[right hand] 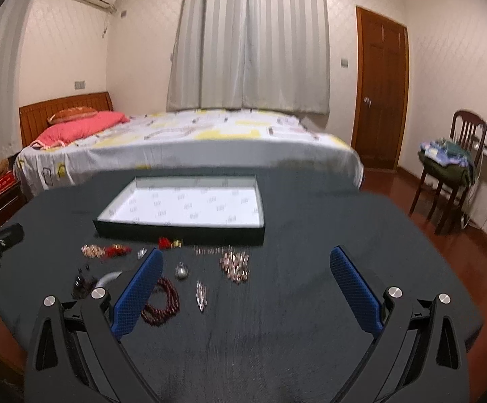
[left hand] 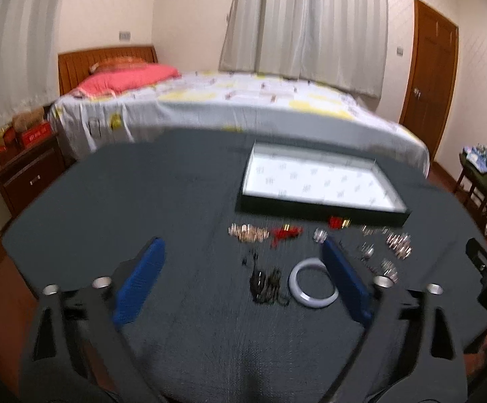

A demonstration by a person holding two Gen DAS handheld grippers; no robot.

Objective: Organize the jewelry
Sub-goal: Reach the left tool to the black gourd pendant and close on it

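Several pieces of jewelry lie on a dark cloth table point(left hand: 136, 201) in front of a shallow black tray point(left hand: 320, 214) with a white lining. In the left wrist view I see a white bangle point(left hand: 312, 285), a black necklace point(left hand: 266, 283), a red tasselled piece point(left hand: 287, 233) and a pale bead bracelet point(left hand: 248, 233). My left gripper point(left hand: 241, 241) hangs open above them, holding nothing. The right wrist view shows the tray point(right hand: 179, 232), a dark red bead bracelet point(right hand: 162, 302), a silver brooch point(right hand: 202, 294) and rose-coloured beads point(right hand: 235, 265). My right gripper point(right hand: 247, 251) is open and empty.
A bed point(right hand: 176, 147) stands behind the table, with a nightstand point(left hand: 28, 174) to its left. A wooden chair point(right hand: 451, 168) piled with clothes and a brown door point(right hand: 381, 94) are at the right. The table's right half point(right hand: 344, 208) holds no jewelry.
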